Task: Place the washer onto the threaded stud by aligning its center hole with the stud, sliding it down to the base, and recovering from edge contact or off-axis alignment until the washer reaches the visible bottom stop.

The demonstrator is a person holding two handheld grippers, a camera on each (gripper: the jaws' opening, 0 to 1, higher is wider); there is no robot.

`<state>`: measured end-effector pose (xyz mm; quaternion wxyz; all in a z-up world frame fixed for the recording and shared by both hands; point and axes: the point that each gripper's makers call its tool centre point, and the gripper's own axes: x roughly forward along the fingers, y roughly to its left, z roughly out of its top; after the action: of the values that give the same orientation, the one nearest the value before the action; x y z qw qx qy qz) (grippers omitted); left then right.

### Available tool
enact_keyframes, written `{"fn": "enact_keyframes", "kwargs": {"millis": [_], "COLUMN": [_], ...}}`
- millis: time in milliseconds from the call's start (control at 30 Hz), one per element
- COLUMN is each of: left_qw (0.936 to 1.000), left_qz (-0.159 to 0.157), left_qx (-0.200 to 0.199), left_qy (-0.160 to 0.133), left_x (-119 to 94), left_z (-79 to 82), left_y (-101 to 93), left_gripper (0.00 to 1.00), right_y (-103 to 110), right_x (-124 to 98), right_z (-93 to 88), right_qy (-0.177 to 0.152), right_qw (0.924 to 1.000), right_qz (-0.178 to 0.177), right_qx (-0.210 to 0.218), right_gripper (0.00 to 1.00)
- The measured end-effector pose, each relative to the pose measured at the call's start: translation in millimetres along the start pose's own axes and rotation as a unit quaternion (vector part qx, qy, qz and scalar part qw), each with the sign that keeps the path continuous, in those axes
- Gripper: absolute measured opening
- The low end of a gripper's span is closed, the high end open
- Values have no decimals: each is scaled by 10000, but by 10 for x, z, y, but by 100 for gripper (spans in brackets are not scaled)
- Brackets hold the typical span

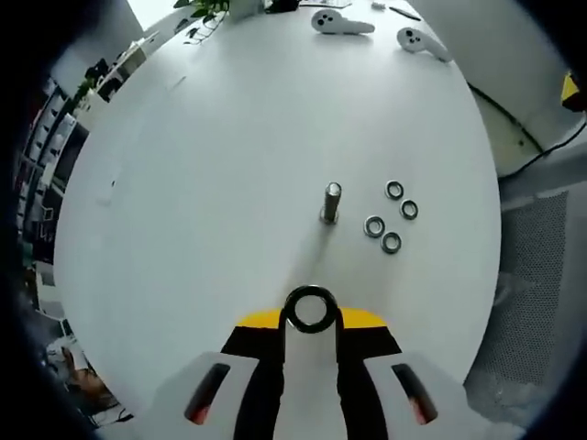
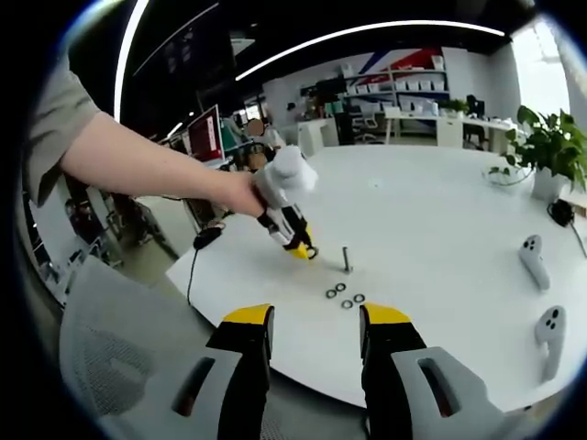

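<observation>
- One washer (image 1: 310, 309) sits pinched in the left tool (image 1: 310, 316), short of the bare stud (image 1: 330, 203); seating remains.
- Four spare washers (image 1: 392, 217) lie beside the stud.
- Right tool (image 2: 315, 323) hangs spread, empty.

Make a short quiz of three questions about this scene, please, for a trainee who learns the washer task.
1. True or false: the left claw holds a washer between its tips.
2. How many loose washers lie on the white table beside the threaded stud?
3. Multiple choice: the right claw is A) shut on a washer, B) open and holding nothing, C) touching the stud.

Key
1. True. The washer is gripped short of the stud, not yet over it.
2. Four, in a small cluster, none on the stud.
3. B. Its jaws stand apart near the table's edge, well back from the stud.
</observation>
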<state>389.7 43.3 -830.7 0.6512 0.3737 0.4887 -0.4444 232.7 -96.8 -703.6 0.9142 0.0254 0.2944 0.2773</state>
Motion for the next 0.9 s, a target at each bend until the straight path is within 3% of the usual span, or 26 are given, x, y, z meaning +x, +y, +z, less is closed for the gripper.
{"fn": "enact_keyframes", "kwargs": {"millis": [400,600,900], "left_qw": [9995,9997,9995], "left_qz": [170,220,257], "left_qx": [62,-10,-3], "left_qy": [-269,-135,184], "left_x": [-399,-519,-523], "left_z": [179,71,-180], "left_y": [202,350,434], "left_gripper": [18,18,18], "right_y": [-6,-1,0], "right_x": [3,5,5], "right_z": [-6,-10,-13], "right_qy": [21,33,47], "right_qw": [10000,10000,10000], "right_qz": [-8,3,3], "right_qx": [6,-2,2], "right_gripper": [40,39,39]}}
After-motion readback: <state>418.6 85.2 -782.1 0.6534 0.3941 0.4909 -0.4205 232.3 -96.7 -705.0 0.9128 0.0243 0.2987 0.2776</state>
